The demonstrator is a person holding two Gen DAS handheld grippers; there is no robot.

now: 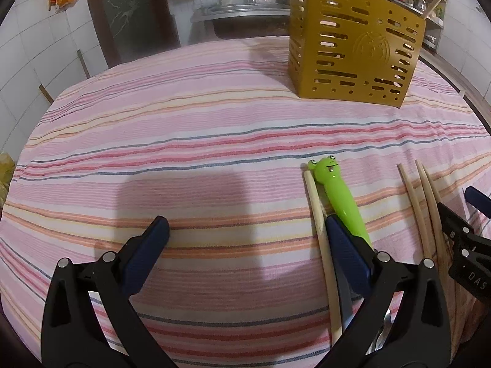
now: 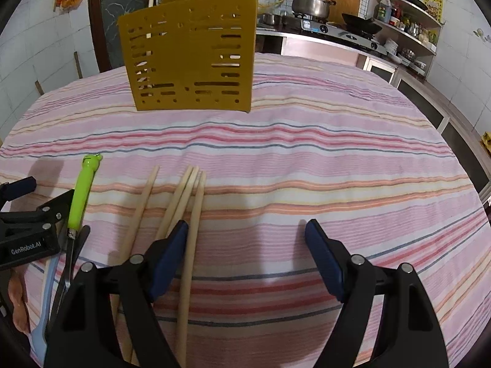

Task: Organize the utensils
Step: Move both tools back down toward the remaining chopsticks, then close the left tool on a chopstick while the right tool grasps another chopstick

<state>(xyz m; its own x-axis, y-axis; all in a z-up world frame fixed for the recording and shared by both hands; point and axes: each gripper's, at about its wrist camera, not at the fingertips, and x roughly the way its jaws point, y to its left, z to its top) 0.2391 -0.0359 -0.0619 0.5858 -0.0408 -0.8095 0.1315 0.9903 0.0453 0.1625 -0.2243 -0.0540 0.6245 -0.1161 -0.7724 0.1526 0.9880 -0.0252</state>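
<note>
Left gripper (image 1: 245,239) wide open, empty, right finger (image 1: 346,251) over a lone chopstick (image 1: 319,214) and green frog-handled knife (image 1: 340,202), both running near to far, frog head at the far end. Further right, loose chopsticks (image 2: 187,202), lengthwise likewise, beside the open, empty right gripper (image 2: 247,245), nearer hand for them. Yellow utensil holder (image 2: 190,58) standing far across the striped worktop (image 2: 307,153).

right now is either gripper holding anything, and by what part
Nothing is held. The left gripper and right gripper both stand open over the cloth, with the chopsticks lying loose.
</note>
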